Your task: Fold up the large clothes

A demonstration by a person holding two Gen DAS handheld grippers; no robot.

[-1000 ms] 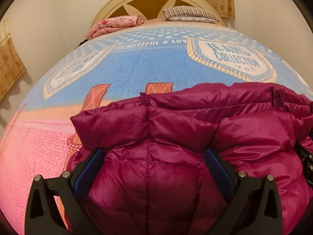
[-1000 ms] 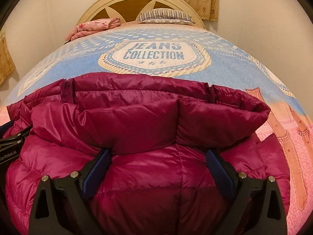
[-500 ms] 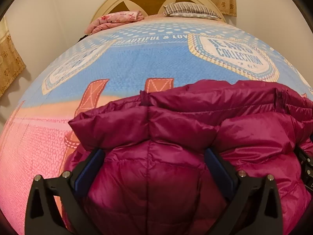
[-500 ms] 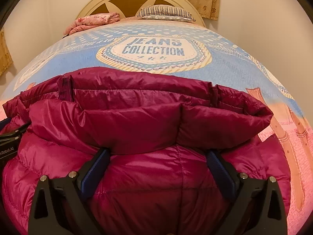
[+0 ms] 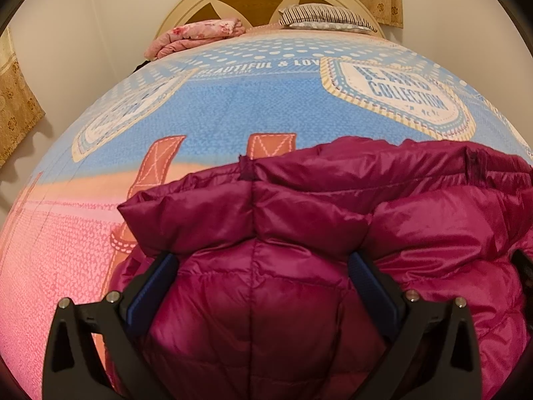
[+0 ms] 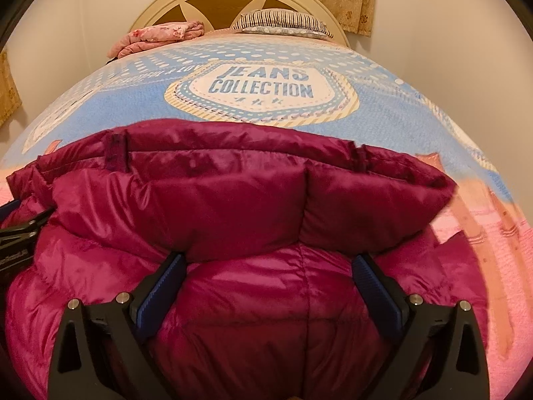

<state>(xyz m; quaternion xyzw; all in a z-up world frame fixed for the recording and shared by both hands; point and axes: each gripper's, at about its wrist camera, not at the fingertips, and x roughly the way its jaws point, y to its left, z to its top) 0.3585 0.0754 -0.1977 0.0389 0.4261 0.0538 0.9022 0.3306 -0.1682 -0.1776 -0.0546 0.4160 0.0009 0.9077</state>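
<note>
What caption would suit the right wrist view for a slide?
Right gripper, fingers spread wide, straddling a shiny magenta quilted puffer jacket on a blue-and-pink printed bedspread.

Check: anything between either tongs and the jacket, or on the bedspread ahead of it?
Nothing visible. The left tongs and right tongs both straddle the magenta puffer jacket with jaws spread. The bedspread beyond it is bare up to the folded pink blanket and striped pillow at the headboard.

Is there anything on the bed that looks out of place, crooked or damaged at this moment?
Nothing stands out. The magenta puffer jacket lies bunched on the printed bedspread, as expected mid-fold, with no visible tear. The pink folded blanket and striped pillow sit tidily by the headboard.
</note>
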